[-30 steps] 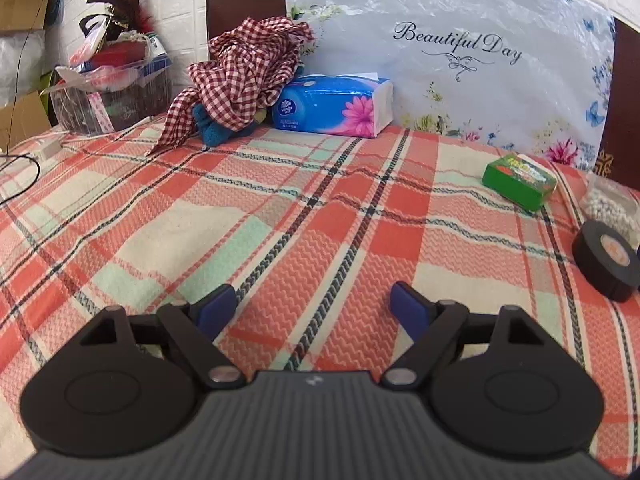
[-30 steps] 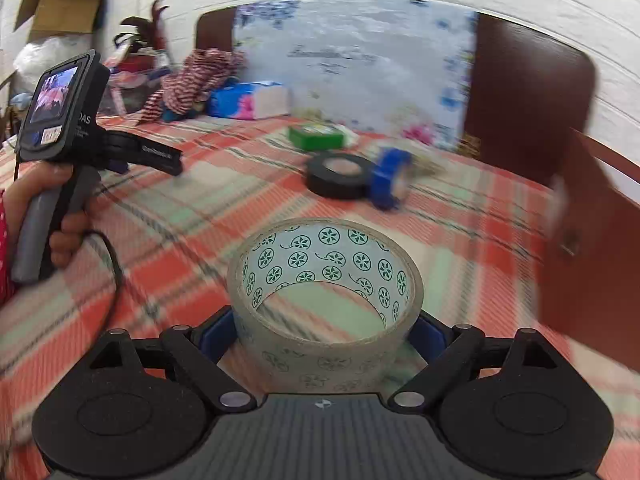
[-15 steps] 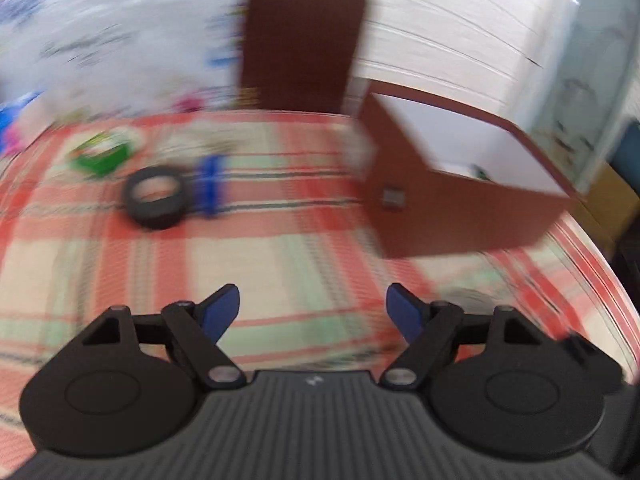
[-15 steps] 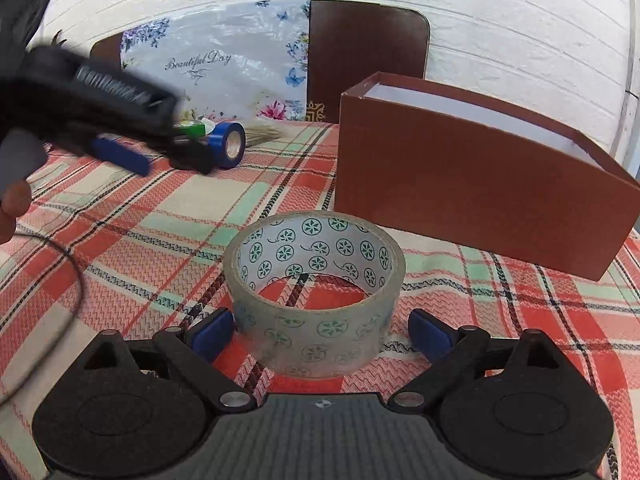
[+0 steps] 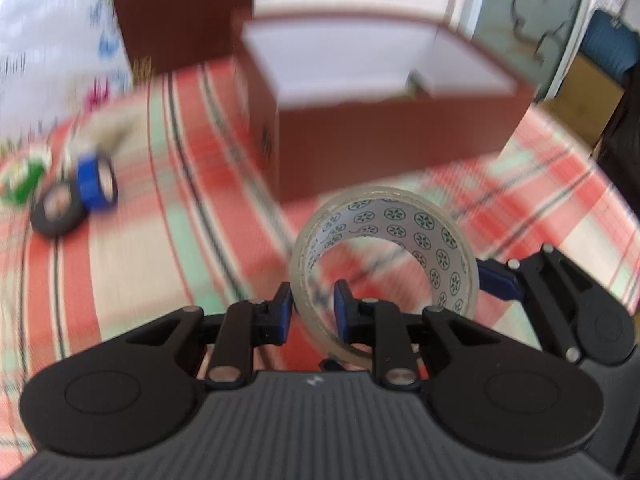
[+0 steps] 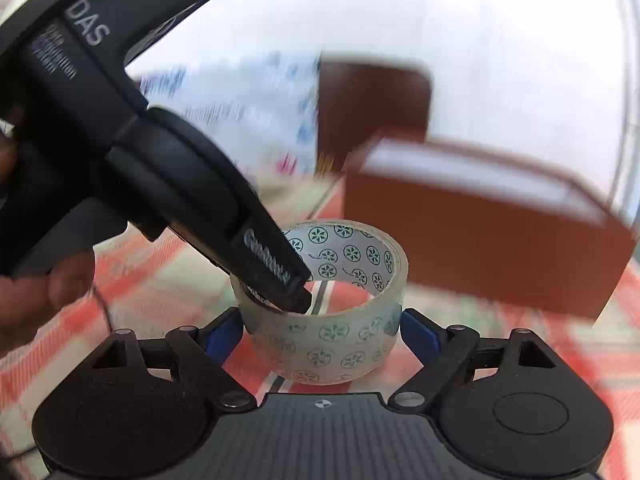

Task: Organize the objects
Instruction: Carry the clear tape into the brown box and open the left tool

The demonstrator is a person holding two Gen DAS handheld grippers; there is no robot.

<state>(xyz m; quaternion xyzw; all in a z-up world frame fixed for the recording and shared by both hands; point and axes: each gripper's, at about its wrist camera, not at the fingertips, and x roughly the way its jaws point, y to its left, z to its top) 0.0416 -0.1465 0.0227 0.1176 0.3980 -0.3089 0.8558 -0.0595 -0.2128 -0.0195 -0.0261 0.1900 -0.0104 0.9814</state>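
A clear tape roll (image 6: 332, 336) printed with green flowers stands upright on the plaid cloth between the fingers of my right gripper (image 6: 322, 334). Those jaws are closing and the blue pads (image 6: 226, 334) touch the roll's two sides. My left gripper (image 5: 313, 312) comes in from the upper left in the right wrist view and is shut on the roll's near-left wall, one pad inside the ring and one outside. In the left wrist view the tape roll (image 5: 384, 264) sits just ahead, with a right gripper finger (image 5: 496, 280) against its right side.
An open brown box (image 5: 380, 136) with a white inside stands just behind the roll. To the left lie a blue tape roll (image 5: 96, 184), a black tape roll (image 5: 56, 212) and a green box (image 5: 20, 184). A hand (image 6: 44, 288) holds the left gripper.
The left gripper swung right from the far side of the table to the clear tape roll and shut on its wall. The right gripper's pads stood off the roll, then came back against it.
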